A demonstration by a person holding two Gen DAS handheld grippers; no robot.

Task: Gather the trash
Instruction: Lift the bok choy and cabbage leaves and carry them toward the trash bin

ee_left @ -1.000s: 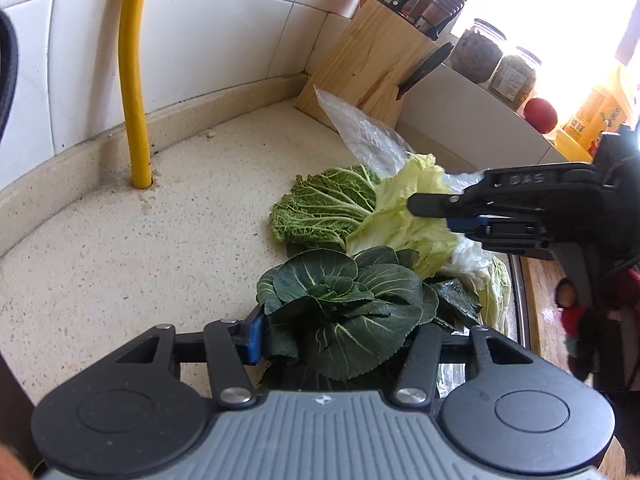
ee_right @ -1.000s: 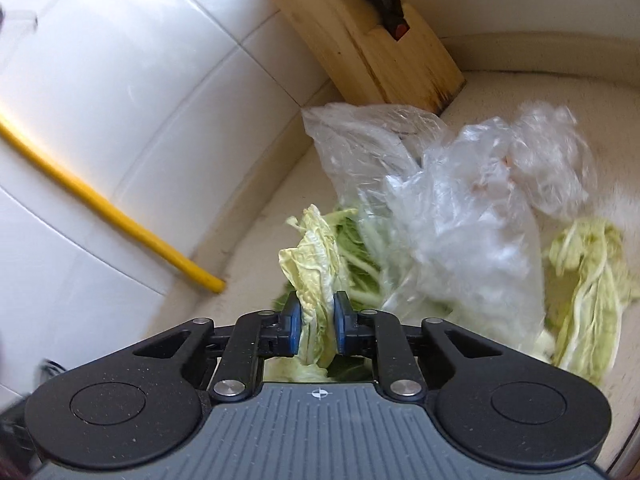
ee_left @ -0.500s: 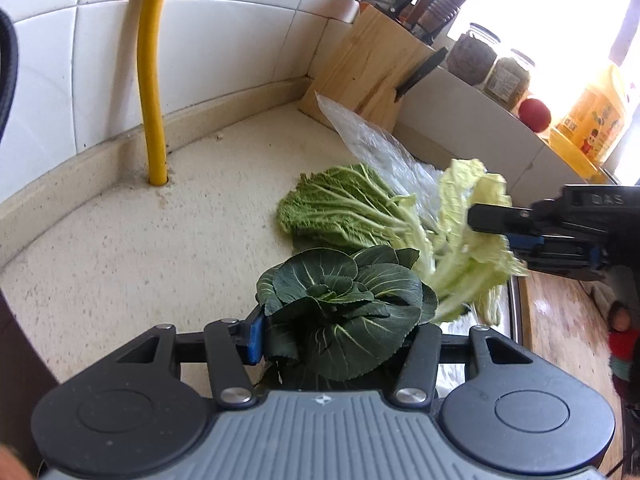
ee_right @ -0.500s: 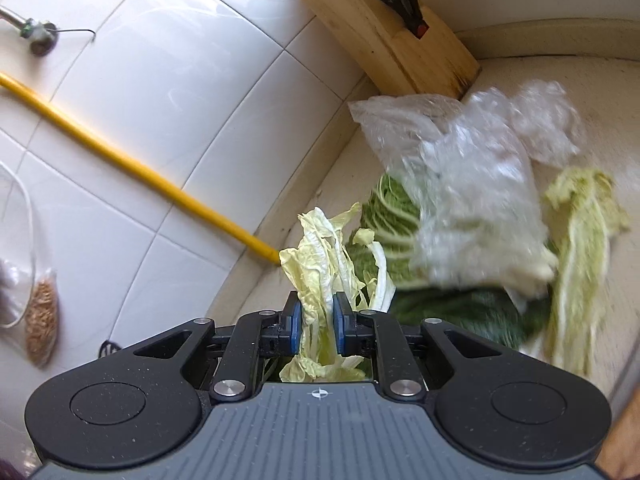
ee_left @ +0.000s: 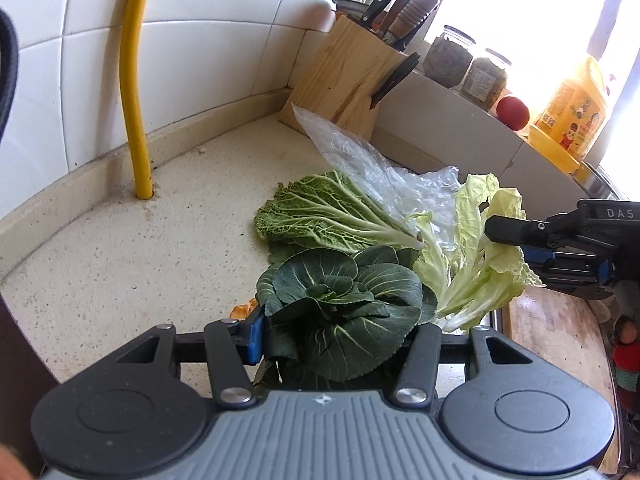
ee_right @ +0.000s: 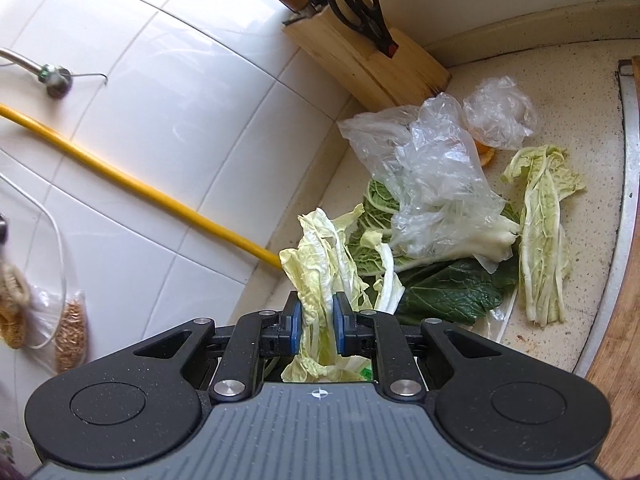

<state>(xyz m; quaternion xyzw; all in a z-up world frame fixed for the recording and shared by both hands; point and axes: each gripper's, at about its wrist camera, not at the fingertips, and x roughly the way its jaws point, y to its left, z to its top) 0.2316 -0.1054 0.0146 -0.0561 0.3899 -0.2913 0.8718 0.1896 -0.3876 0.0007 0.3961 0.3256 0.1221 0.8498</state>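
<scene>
My left gripper (ee_left: 340, 340) is shut on a dark green leafy rosette (ee_left: 340, 300), held just above the speckled counter (ee_left: 120, 280). My right gripper (ee_right: 318, 328) is shut on a pale yellow cabbage leaf (ee_right: 316, 264), lifted off the pile. In the left wrist view the right gripper (ee_left: 516, 236) is at the right with the pale leaf (ee_left: 480, 268) hanging from it. On the counter lie a green cabbage leaf (ee_left: 320, 212), a clear plastic bag (ee_right: 432, 184), another pale cabbage leaf (ee_right: 542, 232), a dark green leaf (ee_right: 452, 288), a crumpled plastic wad (ee_right: 500, 112) and orange peel (ee_right: 486, 158).
A wooden knife block (ee_left: 344, 76) stands in the corner. A yellow pipe (ee_left: 134, 80) rises from the counter by the tiled wall. Jars (ee_left: 448, 56), a tomato (ee_left: 512, 111) and a yellow bottle (ee_left: 576, 112) sit on the ledge. A metal sink rim (ee_right: 628, 200) borders the counter.
My right gripper has lifted the pale cabbage leaf up off the pile and drawn it back, clear of the plastic bag. The left gripper still holds the dark rosette, raised slightly.
</scene>
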